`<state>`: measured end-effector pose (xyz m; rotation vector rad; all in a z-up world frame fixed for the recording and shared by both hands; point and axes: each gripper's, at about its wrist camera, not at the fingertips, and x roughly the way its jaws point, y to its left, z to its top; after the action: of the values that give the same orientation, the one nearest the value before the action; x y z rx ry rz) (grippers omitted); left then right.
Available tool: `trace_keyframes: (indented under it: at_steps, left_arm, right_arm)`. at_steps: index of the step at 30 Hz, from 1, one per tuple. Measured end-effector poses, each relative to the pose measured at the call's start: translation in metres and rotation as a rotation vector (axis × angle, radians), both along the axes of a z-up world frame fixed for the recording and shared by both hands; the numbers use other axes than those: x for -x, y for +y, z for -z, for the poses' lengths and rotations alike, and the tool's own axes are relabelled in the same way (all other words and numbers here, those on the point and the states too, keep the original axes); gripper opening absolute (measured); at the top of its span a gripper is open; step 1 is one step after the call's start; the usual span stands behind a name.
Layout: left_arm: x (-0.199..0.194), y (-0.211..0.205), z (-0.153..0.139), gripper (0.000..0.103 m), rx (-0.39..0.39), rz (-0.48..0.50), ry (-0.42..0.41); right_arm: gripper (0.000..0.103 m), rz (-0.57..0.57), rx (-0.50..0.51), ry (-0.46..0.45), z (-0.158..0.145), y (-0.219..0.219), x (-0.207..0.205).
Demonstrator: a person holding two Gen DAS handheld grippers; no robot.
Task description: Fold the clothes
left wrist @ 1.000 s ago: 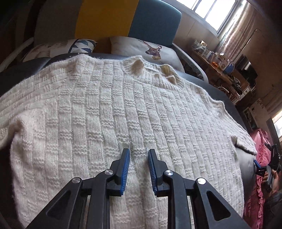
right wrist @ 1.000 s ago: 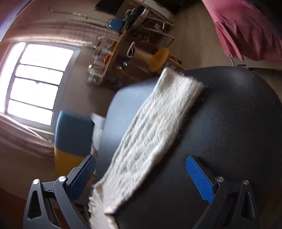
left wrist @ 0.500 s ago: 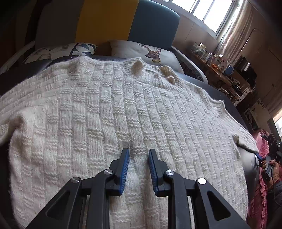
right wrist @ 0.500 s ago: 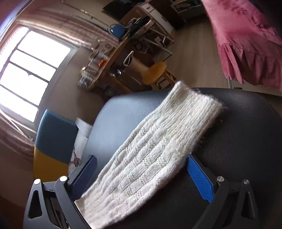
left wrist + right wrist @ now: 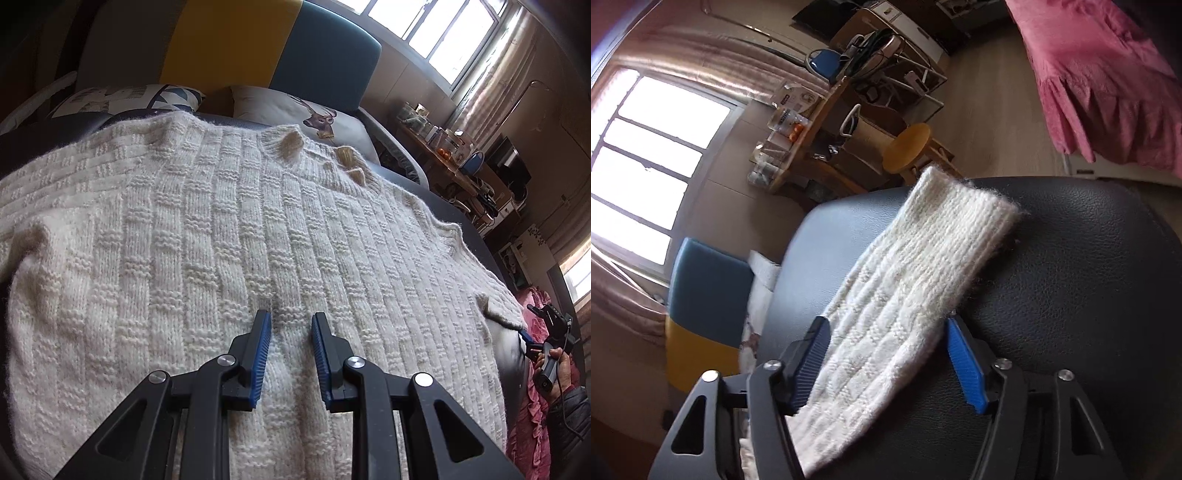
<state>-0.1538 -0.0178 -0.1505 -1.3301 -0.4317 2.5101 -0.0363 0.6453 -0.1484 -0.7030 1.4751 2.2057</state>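
A cream knitted sweater (image 5: 229, 236) lies spread flat, front down or up I cannot tell, on a dark leather seat (image 5: 1071, 280). My left gripper (image 5: 290, 323) hovers low over its lower middle, jaws a narrow gap apart, with flat knit showing between them. One sleeve (image 5: 923, 273) stretches across the leather toward its cuff. My right gripper (image 5: 886, 325) is open and straddles that sleeve, a blue pad (image 5: 964, 365) close to each edge. In the left wrist view the right gripper (image 5: 526, 338) shows at the sleeve end, held by a hand (image 5: 554, 365).
Behind the sweater lie a deer-print cushion (image 5: 314, 114) and a patterned cushion (image 5: 122, 98) against a yellow and teal backrest (image 5: 258, 40). A cluttered desk (image 5: 812, 144), a wooden stool (image 5: 908, 147) and pink fabric (image 5: 1108, 81) stand beyond the seat's edge.
The right gripper's jaws have narrowed from wide apart to close beside the sleeve, and it has swung over the sleeve. The left gripper has barely shifted, same narrow gap.
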Motion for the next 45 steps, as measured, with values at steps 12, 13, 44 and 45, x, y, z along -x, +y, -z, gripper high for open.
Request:
trace_keyframes:
  at_steps: [12, 13, 44, 45]
  left_arm:
    - [-0.001, -0.006, 0.002, 0.022, -0.052, -0.003, -0.004]
    - [-0.001, -0.006, 0.002, 0.022, -0.053, -0.003, -0.004]
    - [0.058, 0.043, -0.038, 0.022, -0.359, 0.139, -0.220]
    - [0.065, 0.055, -0.036, 0.024, -0.384, 0.160, -0.254]
  right_arm:
    - [0.061, 0.006, 0.012, -0.018, -0.003, -0.014, 0.017]
    - [0.024, 0.015, 0.041, -0.020, 0.003, -0.013, 0.016]
    - [0.010, -0.922, -0.469, -0.093, -0.026, -0.303, 0.163]
    - [0.013, -0.958, -0.509, -0.118, -0.022, -0.318, 0.164]
